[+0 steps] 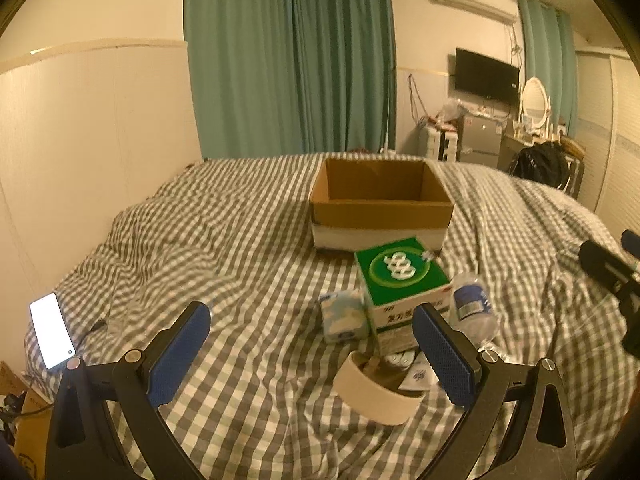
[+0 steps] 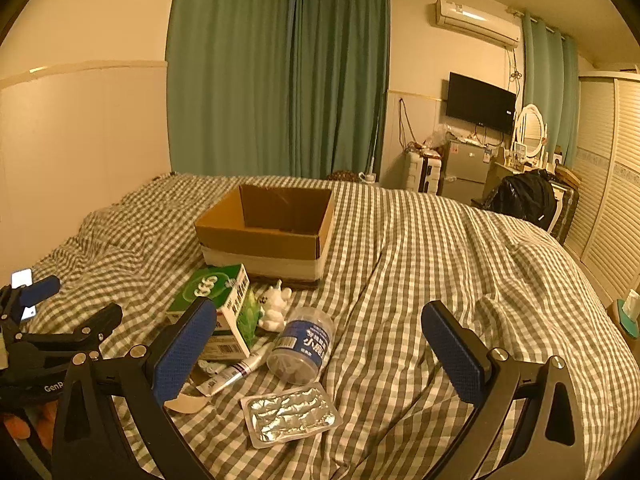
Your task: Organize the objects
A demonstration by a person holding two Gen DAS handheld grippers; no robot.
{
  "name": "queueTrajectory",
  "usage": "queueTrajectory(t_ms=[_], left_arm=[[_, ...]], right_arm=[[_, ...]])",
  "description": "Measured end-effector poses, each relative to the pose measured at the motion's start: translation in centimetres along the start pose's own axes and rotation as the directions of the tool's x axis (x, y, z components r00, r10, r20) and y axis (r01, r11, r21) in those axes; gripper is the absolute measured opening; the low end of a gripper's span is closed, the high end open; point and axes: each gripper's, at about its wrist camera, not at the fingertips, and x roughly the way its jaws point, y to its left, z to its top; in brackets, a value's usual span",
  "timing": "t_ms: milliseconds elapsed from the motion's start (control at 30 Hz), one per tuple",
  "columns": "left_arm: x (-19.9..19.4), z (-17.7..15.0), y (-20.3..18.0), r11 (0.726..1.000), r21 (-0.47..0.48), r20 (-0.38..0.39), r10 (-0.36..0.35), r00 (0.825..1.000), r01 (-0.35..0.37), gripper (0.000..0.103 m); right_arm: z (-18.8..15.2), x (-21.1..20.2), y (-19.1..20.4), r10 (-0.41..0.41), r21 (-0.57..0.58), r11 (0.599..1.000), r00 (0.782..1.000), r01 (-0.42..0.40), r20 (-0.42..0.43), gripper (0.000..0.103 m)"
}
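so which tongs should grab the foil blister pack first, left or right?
Right, probably. The silver foil blister pack lies unobstructed between the open right tongs. The open left tongs face the beige tape roll; their view doesn't show the pack.

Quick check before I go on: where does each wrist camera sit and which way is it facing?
Left wrist: low over the bed, facing the cardboard box; own open left gripper frames the tape roll; right gripper's tip at the right edge.
Right wrist: right of the pile, facing the same way; own open right gripper frames the blister pack; left gripper at the left edge.
Shared: box, green carton, clear jar.
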Motion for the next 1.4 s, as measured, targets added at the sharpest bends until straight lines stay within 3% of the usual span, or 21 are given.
queueTrajectory(t_ms=[233,400,700,767,833,1033,1267,1400], left_arm=[[3.2,-2.7,-1.3,0.998,0.051,-0.109,-0.033,0.993,0.039,0.103],[4.8,-5.5,-3.9,0.977,0.166,-0.185,-0.1,0.978,0.131,0.103],[8.2,-7.2,-6.0,0.947,0.284,-0.182,-0.101,0.978,0.15,0.103],[8.9,-7.6,-6.3,0.938,0.312,-0.183,-0.097,0.978,0.151,0.098],[9.6,-7.8,-6.4,0.932,0.312,-0.205,-0.125,0.971,0.185,0.087],[7.3,-6.7,-4.9,0.944,0.267,-0.153,-0.156,0.976,0.193,0.086],[5.1,-2.5,-1.6,0.978,0.145,-0.091,-0.135,0.987,0.148,0.086],[5.2,-1.0,-0.2,0.989,0.113,-0.055,-0.094,0.994,0.1,0.086]], right_arm=[[-0.9,1.9,-0.5,-0.005,0.003,1.0,0.998,0.006,-0.061,0.103],[-1.5,2.8,-1.0,-0.028,0.012,1.0,0.996,0.029,-0.089,0.103],[-2.9,5.0,-1.9,-0.034,0.036,0.999,0.985,0.041,-0.169,0.103],[-3.1,5.4,-1.9,-0.033,0.036,0.999,0.983,0.04,-0.179,0.103],[-3.3,5.7,-1.7,-0.04,0.029,0.999,0.981,0.046,-0.19,0.103],[-3.8,6.8,-1.0,-0.046,0.009,0.999,0.974,0.05,-0.221,0.103],[-3.2,8.8,-0.2,-0.071,-0.005,0.997,0.976,0.071,-0.207,0.096],[-2.8,11.7,-0.2,-0.038,0.053,0.997,0.97,0.052,-0.242,0.095]])
